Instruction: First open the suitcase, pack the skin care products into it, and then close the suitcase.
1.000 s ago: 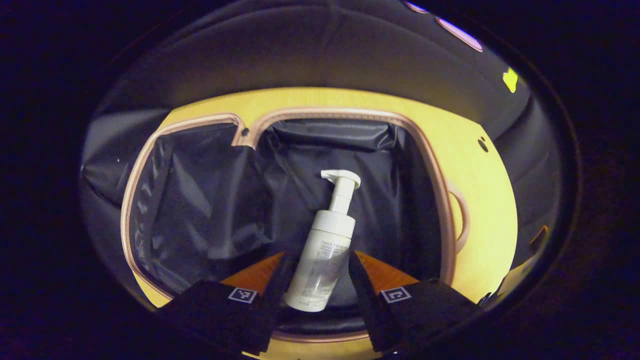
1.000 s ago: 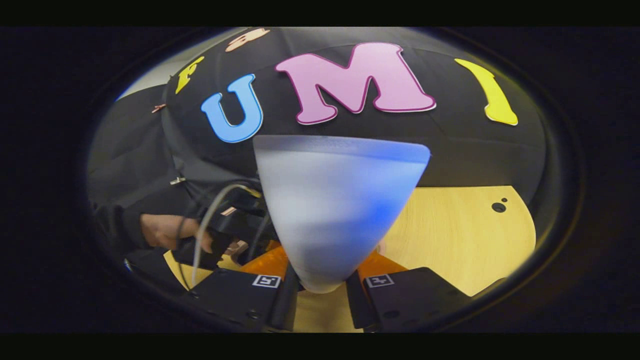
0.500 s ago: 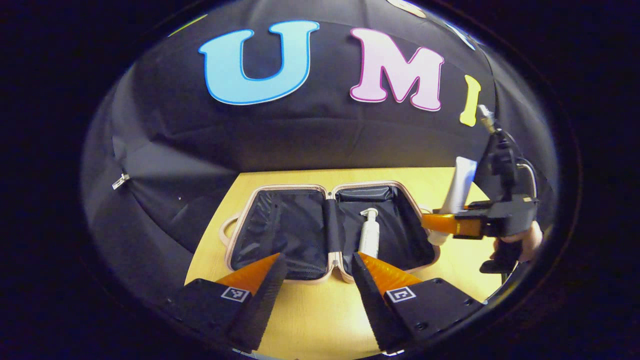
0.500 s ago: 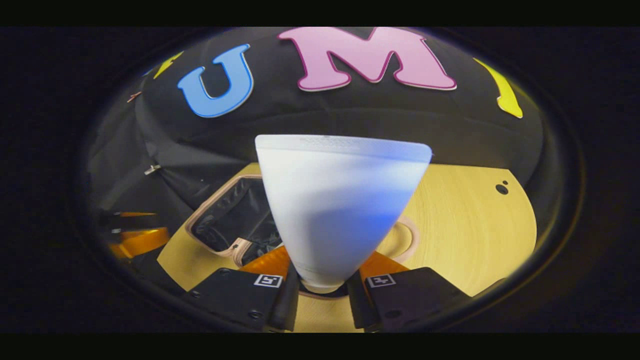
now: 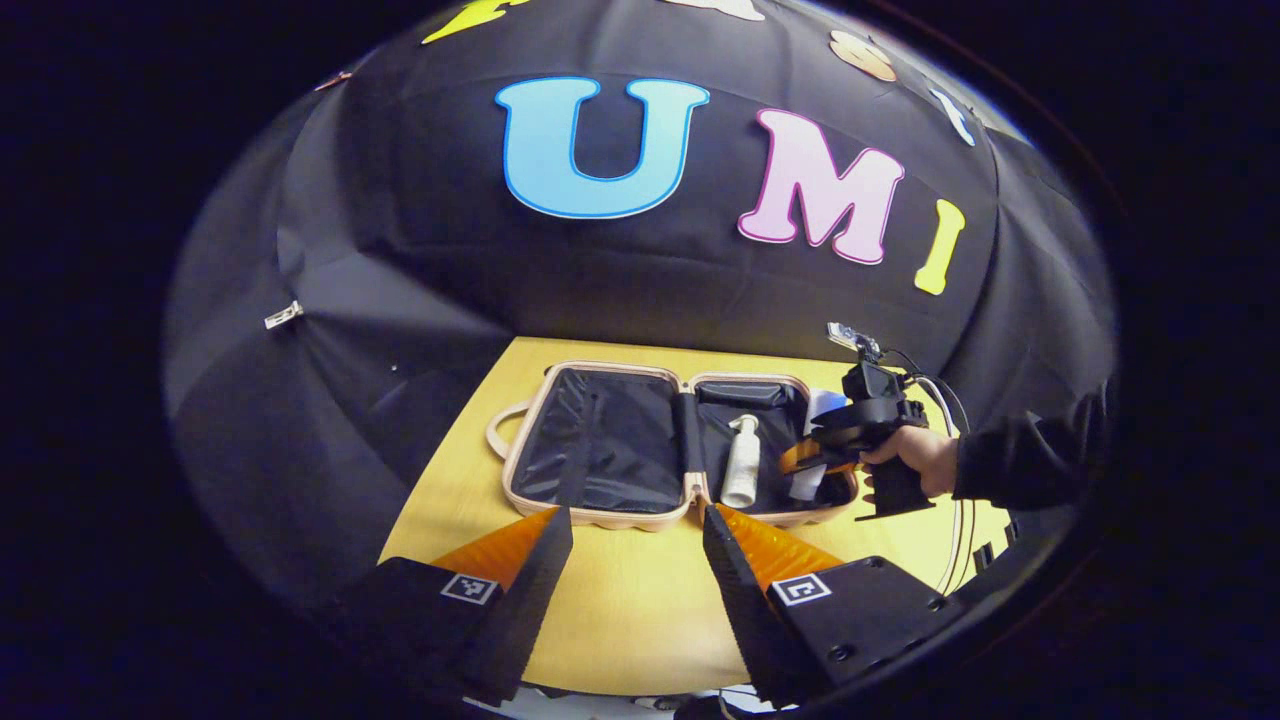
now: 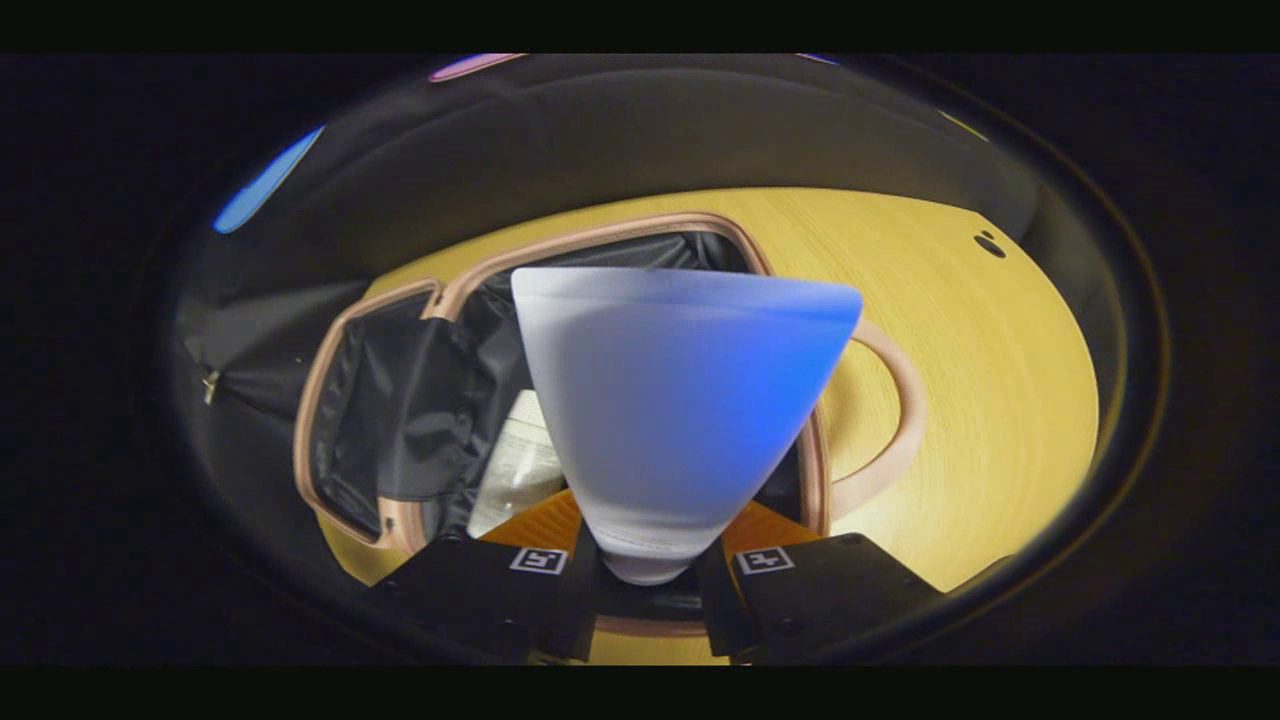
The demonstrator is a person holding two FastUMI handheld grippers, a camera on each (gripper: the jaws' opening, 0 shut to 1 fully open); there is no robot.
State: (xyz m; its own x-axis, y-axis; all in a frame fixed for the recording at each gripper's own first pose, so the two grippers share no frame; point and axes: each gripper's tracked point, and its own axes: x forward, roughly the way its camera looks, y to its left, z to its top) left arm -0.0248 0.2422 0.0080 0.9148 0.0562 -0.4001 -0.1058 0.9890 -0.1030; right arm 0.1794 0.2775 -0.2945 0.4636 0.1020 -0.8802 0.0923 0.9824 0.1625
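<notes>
The right tongs (image 6: pixel 645 580) are gripping the soft, light tube (image 6: pixel 680 400) near its cap over the open suitcase (image 5: pixel 640 520), beside the pump bottle (image 5: pixel 741 465), while the left tongs (image 5: pixel 630 560) are hanging open.

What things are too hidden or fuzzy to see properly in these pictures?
- Pump bottle: in the right gripper view the white-and-blue tube hides most of it.
- Tube: blurred in that view; its cap end sits hidden between the right gripper fingers.
- Tube in the left gripper view: small, partly behind the right gripper.
- Suitcase: its near rim is hidden by that gripper.
</notes>
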